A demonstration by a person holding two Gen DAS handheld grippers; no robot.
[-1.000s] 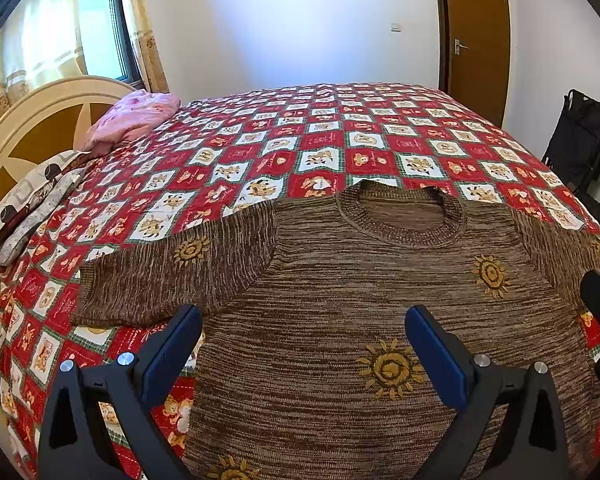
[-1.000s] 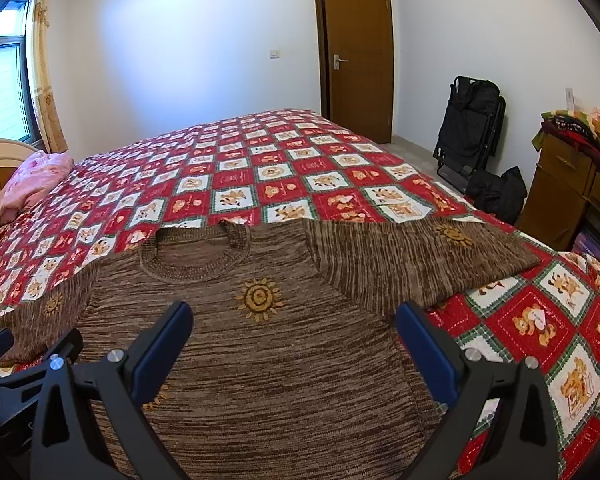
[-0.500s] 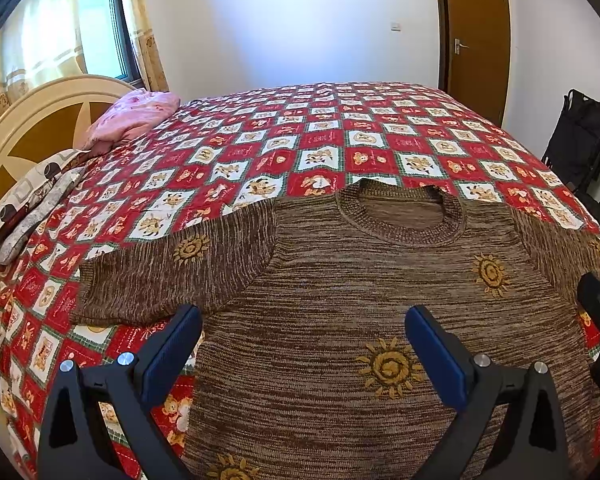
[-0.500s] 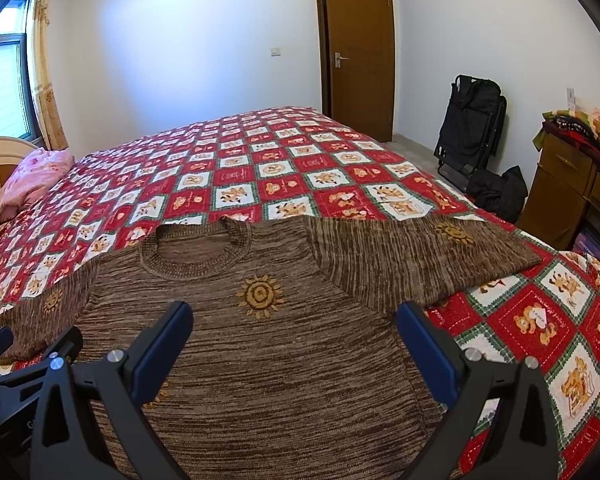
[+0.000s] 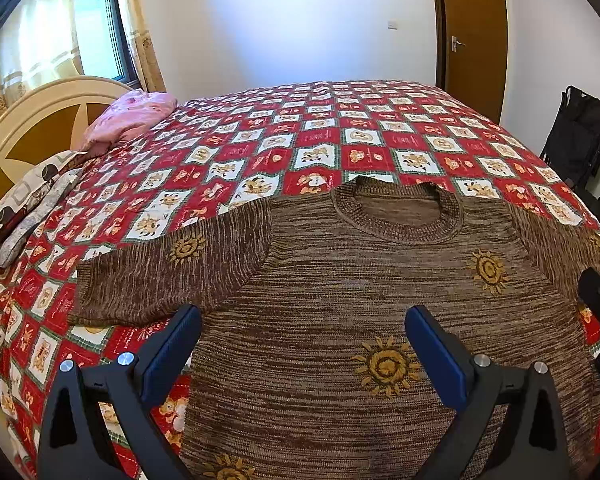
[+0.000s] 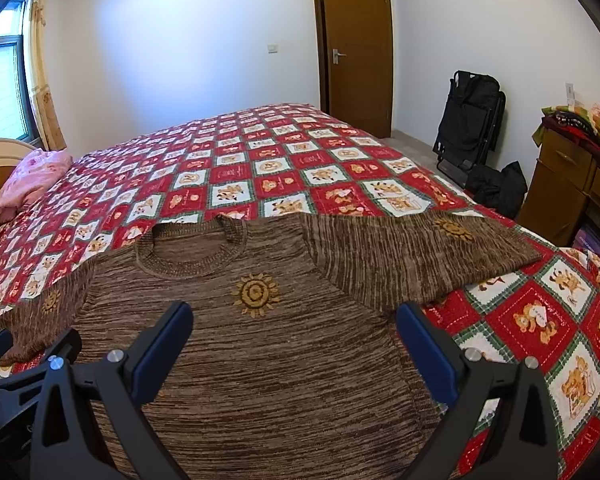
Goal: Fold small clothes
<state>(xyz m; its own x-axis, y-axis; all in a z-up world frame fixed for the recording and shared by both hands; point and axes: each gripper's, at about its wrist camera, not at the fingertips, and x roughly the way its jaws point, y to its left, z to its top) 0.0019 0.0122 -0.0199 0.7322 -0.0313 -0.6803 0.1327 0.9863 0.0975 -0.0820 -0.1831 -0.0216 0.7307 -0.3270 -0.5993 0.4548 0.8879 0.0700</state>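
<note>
- Brown marled knit, a sweater (image 5: 340, 300) lies flat and face up on the bed (image 5: 340, 136), near the bed's near edge, collar (image 5: 396, 216) toward the far edge and hem toward the tongs.
- Its long axis, cuff to cuff, runs crosswise to both pairs of tongs; both sleeves are spread straight out along the bed.
- The left sleeve (image 5: 160, 276) reaches toward the headboard (image 5: 28, 120) end, and the right sleeve (image 6: 416, 256) toward the foot end, its cuff close to the bed's side edge.
- The left gripper (image 5: 302, 334) hangs over the body's left half, just inboard of the left armpit, so it is the nearer one to that sleeve; its blue pads (image 5: 172, 350) stand wide apart and hold nothing.
- The right gripper (image 6: 294, 332) hangs over the right half, its outer pad near the right armpit, so the right sleeve is its reach; its jaws are likewise spread and empty.
- Yellow sun motifs (image 6: 255, 289) dot the chest and both sleeves; the knit looks smooth, with no fold yet made.
- The likely first move is a sleeve brought inward across the body.
- Around it, the red-and-white patchwork quilt (image 6: 300, 168) lies bare, with a pink bundle (image 5: 132, 120) well apart by the headboard.
</note>
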